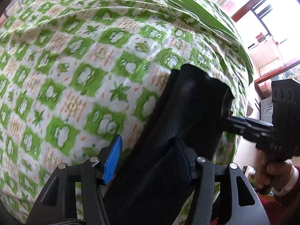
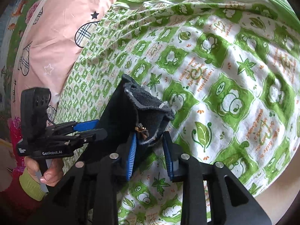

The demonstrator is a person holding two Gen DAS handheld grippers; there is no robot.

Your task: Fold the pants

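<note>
The black pants (image 1: 180,123) hang stretched between my two grippers above a bed. In the left wrist view the cloth fills the gap between the blue-padded fingers (image 1: 112,159) of my left gripper (image 1: 148,161), which is shut on it. My right gripper (image 1: 232,121) grips the far edge at the right. In the right wrist view my right gripper (image 2: 150,153) is shut on a bunched edge of the pants (image 2: 142,110), with a small brown fastener showing. My left gripper (image 2: 93,127) grips the pants at the left.
A green and white frog-print bedsheet (image 2: 225,75) covers the bed below. A pink pillow or quilt (image 2: 61,22) lies at the far left. Shelves and a bright window (image 1: 271,37) stand beyond the bed's edge.
</note>
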